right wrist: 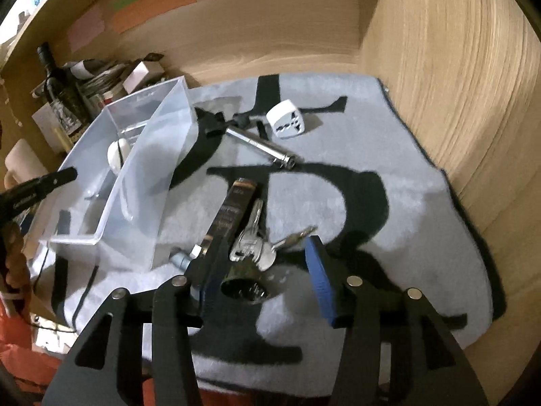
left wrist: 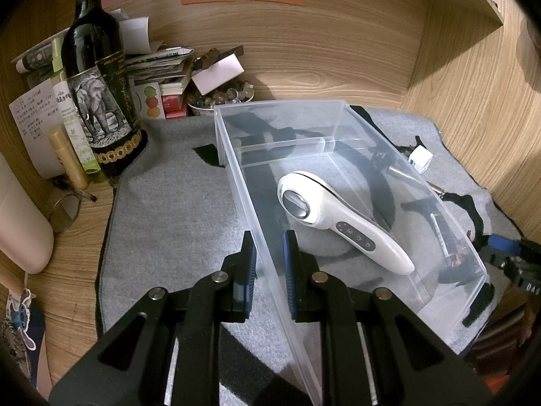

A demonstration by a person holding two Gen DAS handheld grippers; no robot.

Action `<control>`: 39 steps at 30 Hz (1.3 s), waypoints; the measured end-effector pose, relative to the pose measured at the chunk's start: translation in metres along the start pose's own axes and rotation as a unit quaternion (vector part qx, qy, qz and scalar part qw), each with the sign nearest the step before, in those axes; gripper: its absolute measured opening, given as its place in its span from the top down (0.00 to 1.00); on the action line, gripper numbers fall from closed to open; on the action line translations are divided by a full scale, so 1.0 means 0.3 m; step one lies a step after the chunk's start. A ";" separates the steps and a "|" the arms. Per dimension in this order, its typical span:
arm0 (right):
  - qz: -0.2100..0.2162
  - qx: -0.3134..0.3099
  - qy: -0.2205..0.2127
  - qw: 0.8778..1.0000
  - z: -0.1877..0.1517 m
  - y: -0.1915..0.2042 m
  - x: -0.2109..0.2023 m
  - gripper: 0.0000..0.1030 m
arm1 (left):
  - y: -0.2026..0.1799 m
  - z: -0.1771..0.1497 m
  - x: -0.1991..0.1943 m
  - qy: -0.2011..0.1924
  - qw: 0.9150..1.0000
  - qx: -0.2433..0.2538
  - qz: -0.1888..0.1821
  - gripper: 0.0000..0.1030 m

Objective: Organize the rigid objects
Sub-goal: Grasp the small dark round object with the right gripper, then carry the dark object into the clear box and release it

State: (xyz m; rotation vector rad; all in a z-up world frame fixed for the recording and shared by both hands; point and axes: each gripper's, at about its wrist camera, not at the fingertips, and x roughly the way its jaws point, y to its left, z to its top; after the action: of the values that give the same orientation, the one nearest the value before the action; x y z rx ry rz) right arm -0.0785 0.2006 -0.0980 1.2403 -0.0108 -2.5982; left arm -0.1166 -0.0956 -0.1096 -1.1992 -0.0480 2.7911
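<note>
Right gripper point(right wrist: 262, 264) spread wide around keys point(right wrist: 253, 245) on grey mat point(right wrist: 389, 128), clear bin point(right wrist: 135, 155) alongside at left
</note>
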 end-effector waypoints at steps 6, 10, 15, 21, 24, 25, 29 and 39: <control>0.010 -0.012 0.040 0.999 -0.049 0.026 0.074 0.65 | 0.002 0.000 0.000 0.000 1.000 0.000 -0.001 0.85; 0.011 -0.006 0.022 1.000 -0.039 0.016 0.057 0.69 | 0.002 0.000 0.000 0.000 1.000 0.001 -0.001 0.85; 0.004 -0.019 -0.018 1.000 0.018 0.032 0.006 0.69 | 0.002 0.000 0.000 0.000 1.000 0.000 -0.002 0.85; 0.019 -0.047 -0.068 0.996 0.124 0.099 -0.029 0.69 | -0.006 -0.001 0.000 -0.001 1.000 -0.003 -0.005 0.85; 0.032 -0.060 -0.094 0.993 0.191 0.133 -0.038 0.69 | -0.004 -0.001 0.000 0.000 1.000 -0.003 -0.006 0.85; 0.038 -0.063 -0.099 0.992 0.210 0.145 -0.037 0.69 | -0.005 -0.002 0.000 -0.001 1.000 -0.004 -0.007 0.85; 0.061 -0.082 -0.115 0.988 0.286 0.201 -0.020 0.69 | -0.004 0.000 0.000 -0.001 1.000 -0.008 -0.012 0.85; 0.114 -0.142 -0.086 0.980 0.362 0.348 0.114 0.69 | -0.007 0.002 0.000 -0.001 1.000 -0.009 -0.013 0.85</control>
State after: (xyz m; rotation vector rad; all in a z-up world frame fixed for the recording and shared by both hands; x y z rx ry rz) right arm -0.1581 0.0803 -0.0428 0.8610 0.1688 -2.3971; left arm -0.1168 -0.0935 -0.1090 -1.1899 -0.0878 2.7755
